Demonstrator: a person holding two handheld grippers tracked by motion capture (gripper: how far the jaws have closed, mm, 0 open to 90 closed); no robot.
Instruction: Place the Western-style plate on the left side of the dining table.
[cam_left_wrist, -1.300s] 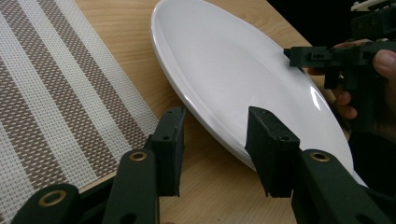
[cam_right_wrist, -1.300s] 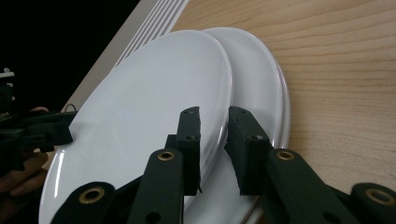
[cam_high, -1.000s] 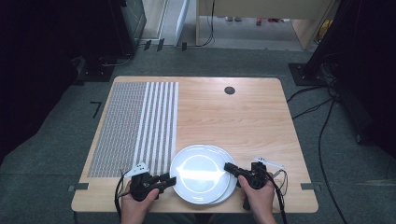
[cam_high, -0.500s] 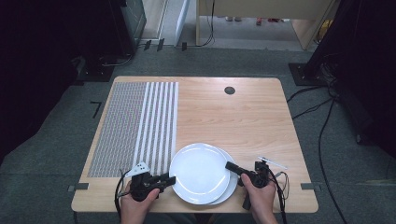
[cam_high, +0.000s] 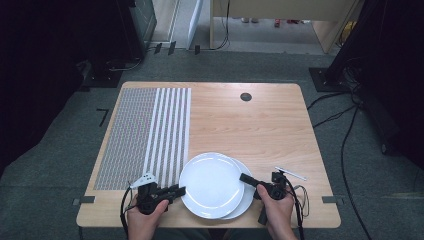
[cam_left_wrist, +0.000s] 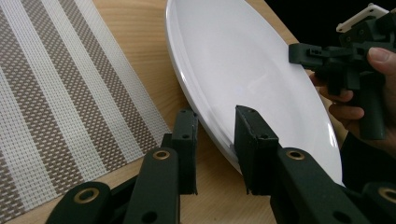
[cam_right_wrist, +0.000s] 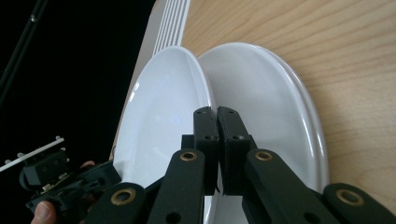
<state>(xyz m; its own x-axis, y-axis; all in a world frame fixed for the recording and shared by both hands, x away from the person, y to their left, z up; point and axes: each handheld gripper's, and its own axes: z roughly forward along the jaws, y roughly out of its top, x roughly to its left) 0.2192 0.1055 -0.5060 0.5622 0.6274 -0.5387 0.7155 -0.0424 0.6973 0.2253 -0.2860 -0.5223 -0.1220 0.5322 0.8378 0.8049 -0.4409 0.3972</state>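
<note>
Two white plates lie overlapped near the table's front edge. The top plate (cam_high: 210, 184) (cam_right_wrist: 163, 116) sits shifted left over the lower plate (cam_high: 248, 194) (cam_right_wrist: 266, 102). My right gripper (cam_high: 243, 177) (cam_right_wrist: 217, 112) is shut on the top plate's right rim. My left gripper (cam_high: 181, 189) (cam_left_wrist: 215, 116) is open, its jaws astride the left rim of the top plate (cam_left_wrist: 243, 60) with a gap showing. A hand holds each gripper from the near side.
A striped woven placemat (cam_high: 145, 135) (cam_left_wrist: 60, 102) covers the table's left part, close to the left gripper. A thin white stick (cam_high: 290, 173) lies right of the plates. A dark round grommet (cam_high: 245, 96) sits at the far edge.
The top plate has slid left off the lower one, baring more of the lower plate at the right. The right gripper moved left with the rim.
</note>
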